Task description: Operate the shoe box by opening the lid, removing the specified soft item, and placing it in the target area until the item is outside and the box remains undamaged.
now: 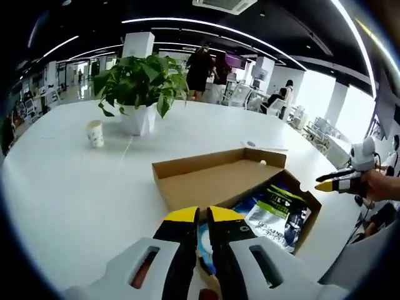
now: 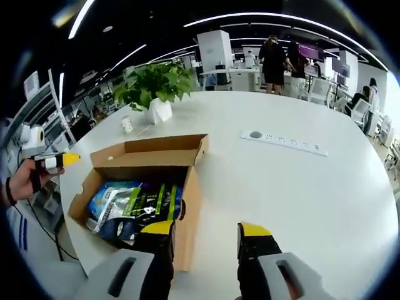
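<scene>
On my far left a small white paper cup (image 1: pixel 95 133) stands by a leafy green plant in a white pot (image 1: pixel 139 94) on the round white table (image 1: pixel 69 187). Nearer, the brown cardboard shoe box (image 1: pixel 206 181) lies with its lid folded back, a blue-and-green plastic soft pack (image 1: pixel 275 212) still inside. My left gripper (image 1: pixel 204 215) sits at the box's near edge, yellow tips pressed almost together. My right gripper (image 2: pixel 207 229) is spread wide just right of the box wall, beyond it a white power strip (image 2: pixel 284 141)

brown shoe box (image 2: pixel 147 152), blue-green printed soft item (image 2: pixel 134 206)
</scene>
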`<state>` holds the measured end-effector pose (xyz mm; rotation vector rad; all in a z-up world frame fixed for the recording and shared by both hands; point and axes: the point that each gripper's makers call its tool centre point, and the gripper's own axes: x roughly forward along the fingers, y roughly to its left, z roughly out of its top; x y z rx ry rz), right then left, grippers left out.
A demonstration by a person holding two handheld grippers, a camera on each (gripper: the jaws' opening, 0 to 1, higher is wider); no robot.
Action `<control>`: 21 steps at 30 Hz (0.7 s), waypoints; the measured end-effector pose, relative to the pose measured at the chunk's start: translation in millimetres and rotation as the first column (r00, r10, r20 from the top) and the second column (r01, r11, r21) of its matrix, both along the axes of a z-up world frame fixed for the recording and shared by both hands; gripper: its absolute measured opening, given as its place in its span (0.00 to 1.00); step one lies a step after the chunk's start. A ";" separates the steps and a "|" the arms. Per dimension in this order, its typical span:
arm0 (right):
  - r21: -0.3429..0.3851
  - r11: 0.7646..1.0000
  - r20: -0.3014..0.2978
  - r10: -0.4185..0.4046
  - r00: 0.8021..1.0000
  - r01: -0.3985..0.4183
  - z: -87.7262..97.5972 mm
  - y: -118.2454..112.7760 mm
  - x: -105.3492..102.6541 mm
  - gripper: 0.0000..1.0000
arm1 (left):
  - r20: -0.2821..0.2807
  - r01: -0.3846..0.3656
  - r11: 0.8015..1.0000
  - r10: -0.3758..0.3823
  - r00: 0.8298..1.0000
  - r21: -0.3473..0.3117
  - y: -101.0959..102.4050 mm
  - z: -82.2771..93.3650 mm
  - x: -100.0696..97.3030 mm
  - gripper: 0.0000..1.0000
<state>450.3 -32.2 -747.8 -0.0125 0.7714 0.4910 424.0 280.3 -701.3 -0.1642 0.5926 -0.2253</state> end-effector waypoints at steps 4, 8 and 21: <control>0.011 1.000 -0.002 -0.013 1.000 0.013 -0.8 -4.5 -9.8 0.39 | -0.005 0.058 0.998 -0.058 0.998 0.013 -22.8 -3.1 -9.4 0.04; 0.020 1.000 -0.006 -0.024 1.000 0.024 -3.1 -11.1 -13.9 0.41 | -0.014 0.088 0.996 -0.088 0.996 -0.005 -39.7 -5.0 -16.4 0.06; 0.056 0.997 -0.034 -0.049 0.998 0.051 -14.0 -18.8 -48.2 0.41 | -0.052 0.180 0.983 -0.182 0.982 -0.037 -87.9 -16.8 -42.9 0.08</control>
